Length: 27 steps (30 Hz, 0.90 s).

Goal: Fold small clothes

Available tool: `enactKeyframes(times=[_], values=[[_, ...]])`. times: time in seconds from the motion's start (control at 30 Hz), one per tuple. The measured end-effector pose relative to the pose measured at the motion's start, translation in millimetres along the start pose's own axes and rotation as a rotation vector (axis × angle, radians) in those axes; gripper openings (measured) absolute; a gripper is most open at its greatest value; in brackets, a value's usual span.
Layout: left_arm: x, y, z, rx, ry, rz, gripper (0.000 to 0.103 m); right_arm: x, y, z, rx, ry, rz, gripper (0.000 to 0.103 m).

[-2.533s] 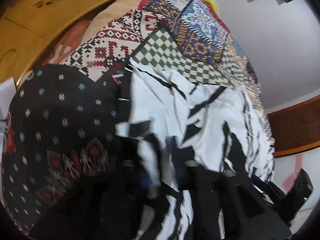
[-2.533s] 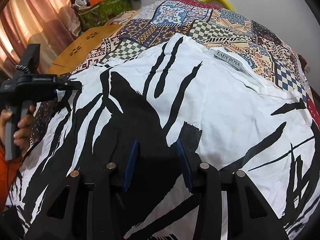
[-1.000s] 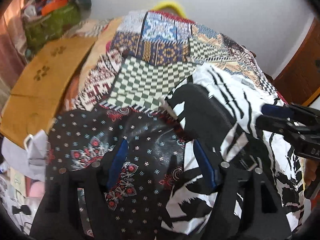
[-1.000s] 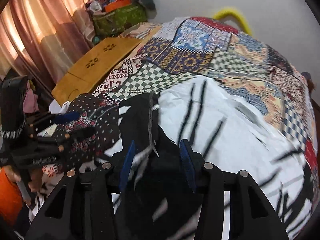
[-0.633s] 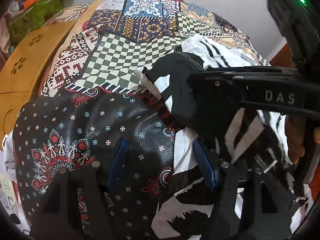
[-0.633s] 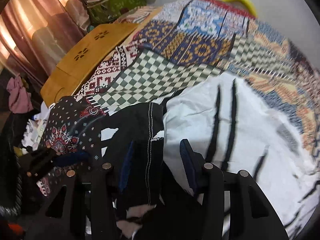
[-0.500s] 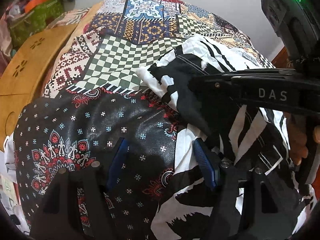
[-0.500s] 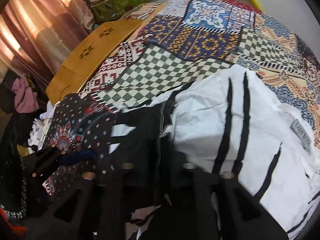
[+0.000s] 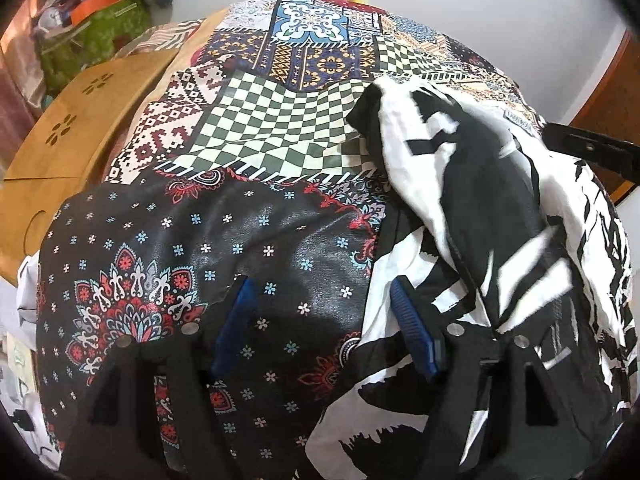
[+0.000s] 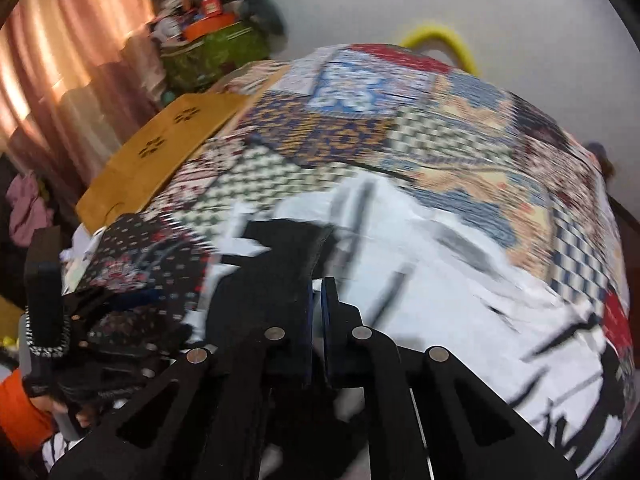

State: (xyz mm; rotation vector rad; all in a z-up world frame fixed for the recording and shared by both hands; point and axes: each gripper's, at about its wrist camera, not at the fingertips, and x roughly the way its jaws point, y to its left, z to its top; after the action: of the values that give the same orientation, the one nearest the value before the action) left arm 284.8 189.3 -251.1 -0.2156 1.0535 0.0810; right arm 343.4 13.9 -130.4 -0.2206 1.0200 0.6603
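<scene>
The right claw [image 10: 316, 312] is pinching its two blue-padded fingers almost together on a fold of the white garment with bold black brush-stroke markings [image 10: 440, 264]. The pinched cloth is a dark flap standing up just in front of the fingers; where exactly it is passing between the pads is hard to make out, because the whole right wrist view is smeared by motion blur.

The left claw [image 9: 324, 320] is holding its blue-padded fingers [image 9: 416, 336] wide apart, gripping nothing, hovering over the black cloth printed with small flowers and red mandalas [image 9: 200, 248]. Whether the fingertips are touching that cloth cannot be told.

In the left wrist view, the black-and-white garment [image 9: 472, 200] is lying bunched on the right side of the bed, one edge lifted and folded over, overlapping the floral cloth's right edge. A small label near its collar is showing, with lettering too small to read. Part of the right claw's black body [image 9: 588, 148] is poking in behind the garment, cut off by the frame.

Both cloths are resting on a patchwork bedspread of checkered and geometric panels [image 9: 280, 120]. Beside the bed, a tan wooden board with flower-shaped cutouts [image 9: 68, 136] is lying. Beyond it, a green bag of clutter [image 10: 216, 52] and pink curtains [image 10: 68, 64] are blurring into the background.
</scene>
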Motion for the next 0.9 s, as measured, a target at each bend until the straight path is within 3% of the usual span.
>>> enactKeyframes(times=[0.23, 0.27, 0.37, 0.4, 0.5, 0.7, 0.73, 0.8, 0.9], values=[[-6, 2, 6, -0.027, 0.020, 0.027, 0.074, 1, -23, -21, 0.043, 0.062, 0.042, 0.004], [-9, 1, 8, -0.024, 0.011, 0.041, 0.074, 4, -22, -19, 0.048, 0.069, 0.067, 0.008], [-16, 0, 15, -0.019, -0.017, 0.060, 0.074, 10, -20, -11, 0.072, 0.057, 0.105, 0.040], [-16, 0, 18, -0.022, -0.017, 0.053, 0.074, 13, -17, -6, 0.072, 0.043, 0.122, 0.044], [-10, -3, 22, -0.019, -0.001, 0.030, 0.074, 29, -10, 8, 0.067, 0.040, 0.140, 0.044], [10, -8, 16, -0.009, 0.012, 0.018, 0.076, 76, -7, 18, 0.084, 0.118, 0.141, 0.043], [10, -7, 15, -0.010, 0.001, 0.018, 0.077, 79, -6, 17, 0.083, 0.112, 0.143, 0.041], [11, -5, 13, -0.019, -0.007, 0.015, 0.079, 81, -2, 15, 0.068, 0.104, 0.150, 0.010], [12, -4, 11, -0.027, -0.018, 0.012, 0.081, 76, 4, 13, 0.058, 0.085, 0.147, 0.006]])
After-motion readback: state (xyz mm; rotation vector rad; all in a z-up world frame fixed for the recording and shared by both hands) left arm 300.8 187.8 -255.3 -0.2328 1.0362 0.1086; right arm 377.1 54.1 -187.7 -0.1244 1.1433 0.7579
